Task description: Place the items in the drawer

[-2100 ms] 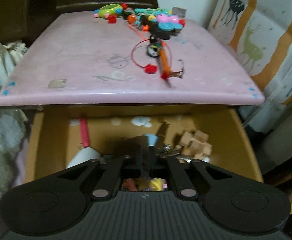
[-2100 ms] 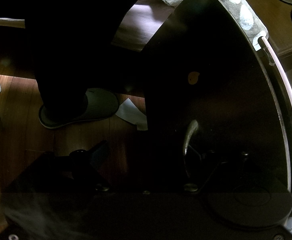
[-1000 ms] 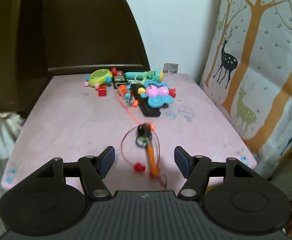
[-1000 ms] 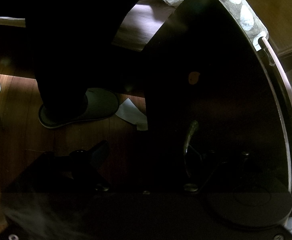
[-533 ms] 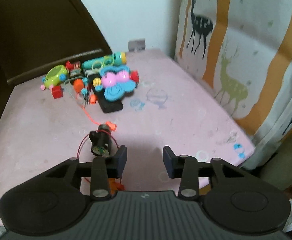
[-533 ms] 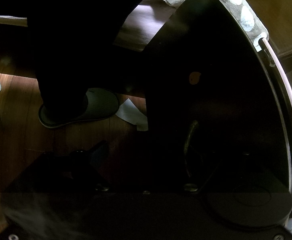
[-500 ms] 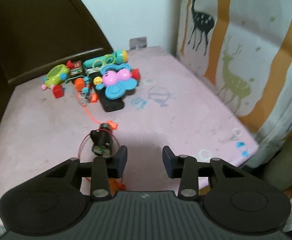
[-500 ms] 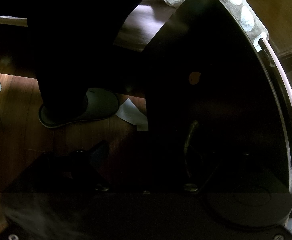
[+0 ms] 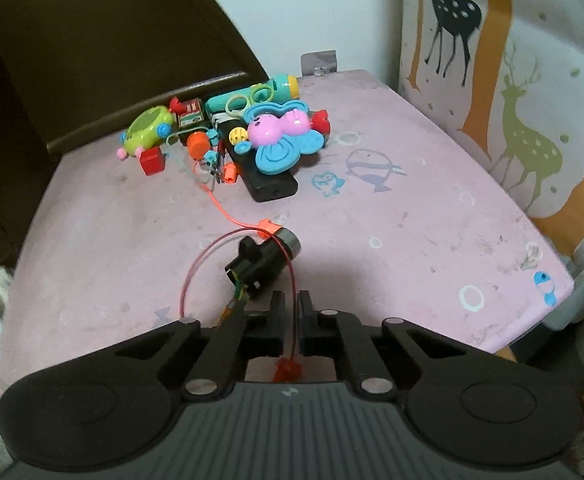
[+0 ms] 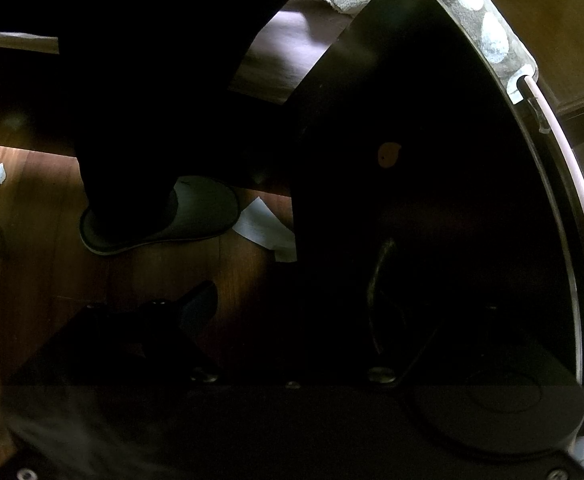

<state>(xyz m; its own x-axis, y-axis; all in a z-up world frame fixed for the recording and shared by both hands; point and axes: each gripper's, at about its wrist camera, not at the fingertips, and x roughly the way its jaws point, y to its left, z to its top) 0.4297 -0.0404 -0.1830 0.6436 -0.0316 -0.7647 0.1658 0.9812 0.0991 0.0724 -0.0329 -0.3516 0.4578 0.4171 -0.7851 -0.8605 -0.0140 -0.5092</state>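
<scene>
The left tool (image 9: 290, 304) pinches only the motor's (image 9: 262, 261) thin red wire (image 9: 292, 280) near the worktop's (image 9: 432, 216) front edge, so it may slip free.

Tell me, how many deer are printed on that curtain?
2. A black deer is high on the curtain. An olive-green deer is lower, beside the right edge of the pink table. More may lie outside the frame.
</scene>
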